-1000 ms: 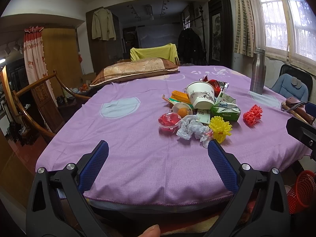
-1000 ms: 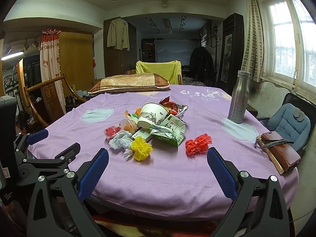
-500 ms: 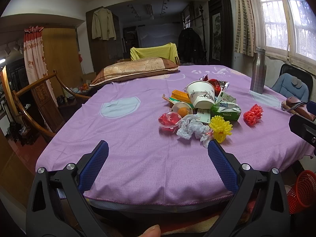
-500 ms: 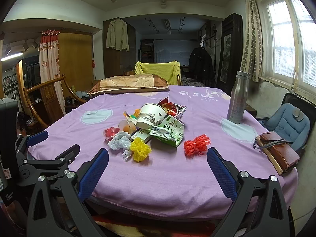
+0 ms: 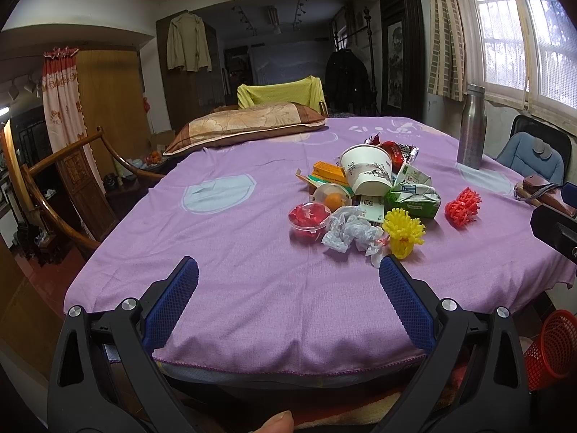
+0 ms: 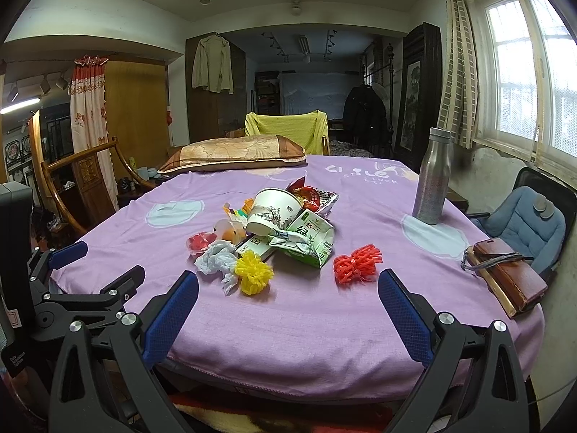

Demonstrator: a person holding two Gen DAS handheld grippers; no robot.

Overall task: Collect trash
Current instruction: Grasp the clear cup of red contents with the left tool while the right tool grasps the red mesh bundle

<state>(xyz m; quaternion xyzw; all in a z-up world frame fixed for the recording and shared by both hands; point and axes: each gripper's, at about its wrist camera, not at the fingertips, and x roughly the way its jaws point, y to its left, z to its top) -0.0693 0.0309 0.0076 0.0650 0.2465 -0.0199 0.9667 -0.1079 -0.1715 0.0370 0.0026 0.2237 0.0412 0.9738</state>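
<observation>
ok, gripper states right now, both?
Left gripper: open, holding nothing.
Right gripper: open, holding nothing.

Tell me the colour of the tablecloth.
The tablecloth is purple with pale blue circles; the left wrist view shows it best.

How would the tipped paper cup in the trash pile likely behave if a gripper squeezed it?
The paper cup looks thin-walled and empty, so probably light and easily crushed. It lies tilted on the green carton, so a push would likely roll it off.
</observation>
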